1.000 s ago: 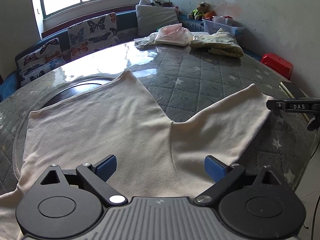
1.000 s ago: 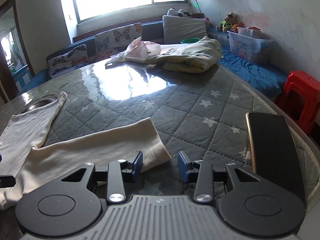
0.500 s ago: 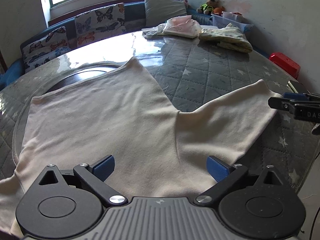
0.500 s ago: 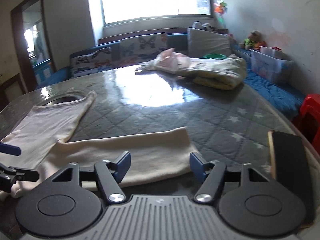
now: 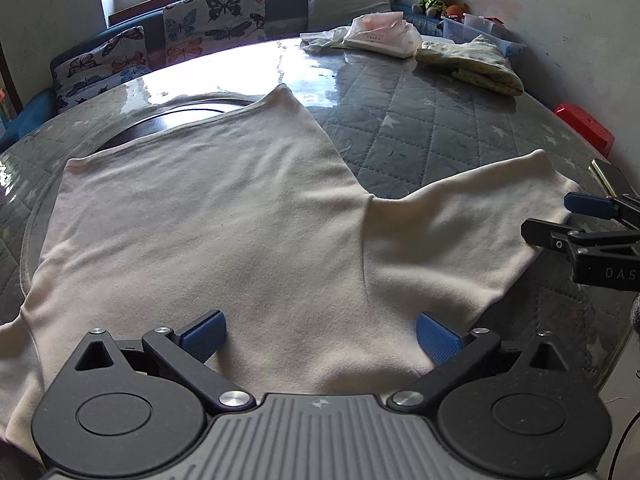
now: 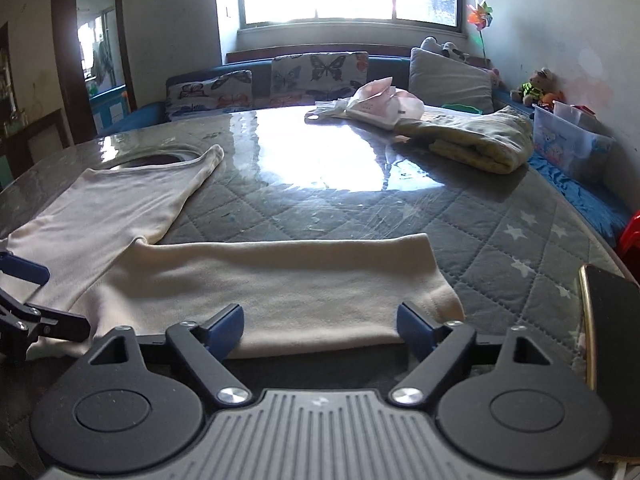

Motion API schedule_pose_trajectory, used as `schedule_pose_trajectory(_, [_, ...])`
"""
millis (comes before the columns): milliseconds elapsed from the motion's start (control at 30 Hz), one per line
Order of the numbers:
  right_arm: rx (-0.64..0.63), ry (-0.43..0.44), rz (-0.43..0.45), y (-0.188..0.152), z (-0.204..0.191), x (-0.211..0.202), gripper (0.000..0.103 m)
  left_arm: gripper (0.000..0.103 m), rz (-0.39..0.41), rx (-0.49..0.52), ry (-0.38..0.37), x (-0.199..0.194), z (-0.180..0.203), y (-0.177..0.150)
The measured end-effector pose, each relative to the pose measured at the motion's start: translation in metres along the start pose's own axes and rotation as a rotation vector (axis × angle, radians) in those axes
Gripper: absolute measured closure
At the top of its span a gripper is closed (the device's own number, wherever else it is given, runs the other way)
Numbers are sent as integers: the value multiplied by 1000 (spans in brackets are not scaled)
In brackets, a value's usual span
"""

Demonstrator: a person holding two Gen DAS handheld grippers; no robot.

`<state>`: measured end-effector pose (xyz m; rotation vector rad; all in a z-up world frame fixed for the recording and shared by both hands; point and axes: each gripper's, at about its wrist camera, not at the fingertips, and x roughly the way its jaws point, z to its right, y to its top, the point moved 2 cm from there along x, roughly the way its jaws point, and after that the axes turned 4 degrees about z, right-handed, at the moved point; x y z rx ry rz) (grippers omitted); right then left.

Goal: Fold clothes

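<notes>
A cream long-sleeved shirt [image 5: 208, 216] lies flat on the round quilted table [image 5: 432, 128]. It also shows in the right wrist view [image 6: 100, 216]. Its right sleeve [image 6: 304, 276] stretches out sideways, also seen in the left wrist view [image 5: 472, 232]. My left gripper [image 5: 318, 334] is open, low over the shirt's near edge by the shoulder. My right gripper [image 6: 320, 326] is open, its fingers straddling the sleeve's near edge by the cuff. Each gripper shows in the other's view, the right [image 5: 560, 220] and the left [image 6: 28, 296].
A folded yellow-green garment [image 6: 476, 142] and a pink-white bag [image 6: 380, 104] lie at the table's far side. A dark phone [image 6: 608, 344] lies at the right edge. A sofa with butterfly cushions [image 6: 320, 76], a red stool [image 5: 584, 130] and a plastic box [image 6: 568, 140] surround the table.
My right gripper opened wide and moved left over the sleeve's cuff end. My left gripper moved slightly forward over the shirt and stayed open.
</notes>
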<state>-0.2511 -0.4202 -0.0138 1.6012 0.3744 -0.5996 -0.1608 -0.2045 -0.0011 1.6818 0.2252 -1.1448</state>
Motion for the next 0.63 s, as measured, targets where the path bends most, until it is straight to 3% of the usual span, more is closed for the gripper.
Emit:
schedule_pose_trajectory(400, [-29, 0, -10, -2, -8, 6, 0, 0, -12, -11, 8, 2, 0, 1])
schedule_pose_trajectory(633, [-40, 0, -13, -2, -9, 7, 0, 0, -13, -15, 10, 3, 0, 2])
